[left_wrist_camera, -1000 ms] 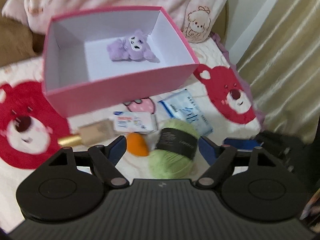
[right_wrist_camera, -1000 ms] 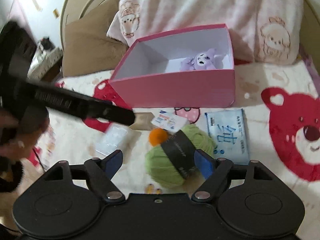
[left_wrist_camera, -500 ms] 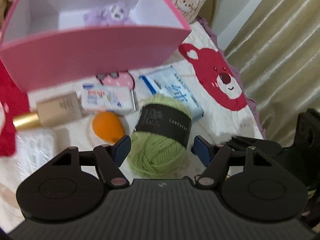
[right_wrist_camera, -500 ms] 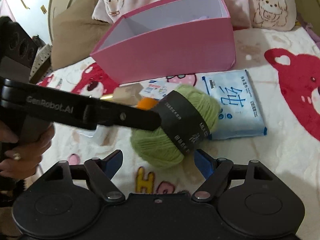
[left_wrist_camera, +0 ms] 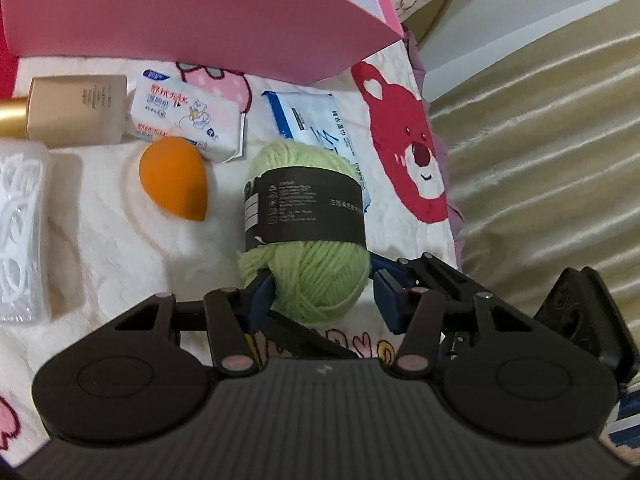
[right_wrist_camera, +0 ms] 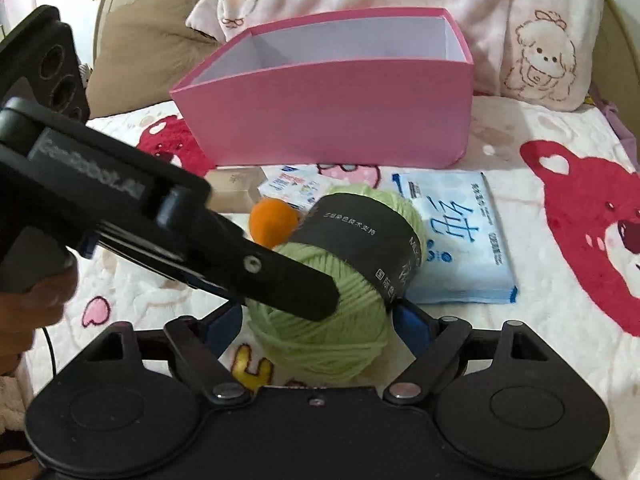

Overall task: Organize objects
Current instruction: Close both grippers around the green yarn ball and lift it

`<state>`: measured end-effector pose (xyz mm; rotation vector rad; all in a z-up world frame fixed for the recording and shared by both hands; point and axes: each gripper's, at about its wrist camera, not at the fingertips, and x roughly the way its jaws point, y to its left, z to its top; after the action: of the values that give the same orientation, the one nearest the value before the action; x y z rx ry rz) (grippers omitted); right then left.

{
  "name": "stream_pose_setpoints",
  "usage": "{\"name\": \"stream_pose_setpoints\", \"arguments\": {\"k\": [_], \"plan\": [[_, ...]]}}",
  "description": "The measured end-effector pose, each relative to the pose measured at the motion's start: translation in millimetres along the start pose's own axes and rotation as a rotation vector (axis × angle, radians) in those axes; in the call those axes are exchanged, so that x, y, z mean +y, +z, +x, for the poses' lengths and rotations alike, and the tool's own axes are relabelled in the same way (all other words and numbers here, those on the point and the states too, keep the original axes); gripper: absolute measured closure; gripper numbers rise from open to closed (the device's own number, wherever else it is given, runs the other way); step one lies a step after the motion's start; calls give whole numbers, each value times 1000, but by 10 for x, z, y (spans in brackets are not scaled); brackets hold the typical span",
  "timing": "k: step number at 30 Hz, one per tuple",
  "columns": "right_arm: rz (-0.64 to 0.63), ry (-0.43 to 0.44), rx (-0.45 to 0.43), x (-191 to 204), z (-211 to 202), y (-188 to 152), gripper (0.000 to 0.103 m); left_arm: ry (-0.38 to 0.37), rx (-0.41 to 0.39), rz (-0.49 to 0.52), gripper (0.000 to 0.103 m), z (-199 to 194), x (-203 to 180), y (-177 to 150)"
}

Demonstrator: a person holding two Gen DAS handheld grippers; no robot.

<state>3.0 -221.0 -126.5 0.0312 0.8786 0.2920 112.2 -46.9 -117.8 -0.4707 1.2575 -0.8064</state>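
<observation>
From the left wrist view, at the far left lies a clear plastic case (left_wrist_camera: 18,232) with a raised white pattern, hard and glossy. Beside it a beige tube with a gold cap (left_wrist_camera: 76,110) lies flat, and next to that a small soft pack of tissues (left_wrist_camera: 186,122) in white and pink. Below the pack rests an orange makeup sponge (left_wrist_camera: 176,184), smooth and drop-shaped, its point toward the camera. Everything sits on a fluffy white blanket (left_wrist_camera: 108,264) printed with red bears. Behind stands the pink cardboard box (right_wrist_camera: 332,112), rectangular, with a white inside.

In the middle lies the ball of green yarn (left_wrist_camera: 308,240), soft and round, wrapped by a black paper band with small print. Its far side lies on a flat blue-white pack of wet wipes (right_wrist_camera: 460,236) in shiny foil.

The left gripper (left_wrist_camera: 324,292) has the near end of the yarn between its blue pads. Its jaws are closing: the left pad touches the wool, while the right pad stands just apart from it. The right gripper (right_wrist_camera: 316,320) also has the yarn ball between its fingers. Its jaws are opening and stand wide; whether its pads touch the wool I cannot tell. In the right wrist view, one black finger of the left gripper crosses in front of the yarn.
</observation>
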Motion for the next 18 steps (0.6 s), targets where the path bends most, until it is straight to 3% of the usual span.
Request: {"name": "stream_pose_setpoints", "arguments": {"k": [2,5,11,16,18], "plan": [[2,-18,5,-23,45,-27,17,50,-25,3,51,-7,-21,-6],[17,-37,27,-48,115,-76,18,140,-81,106,44,-14,-124,-28],[-47,-62,-16,57,47,-81,30,98,-109,92,46,106,-43,-69],[-22,-81,-6,57,40,-58,38,114,-126,133,54,98,-124,-156],[-73,-106,-15,137,12,-64,39,125,-121,141,56,69,-181,-162]]}}
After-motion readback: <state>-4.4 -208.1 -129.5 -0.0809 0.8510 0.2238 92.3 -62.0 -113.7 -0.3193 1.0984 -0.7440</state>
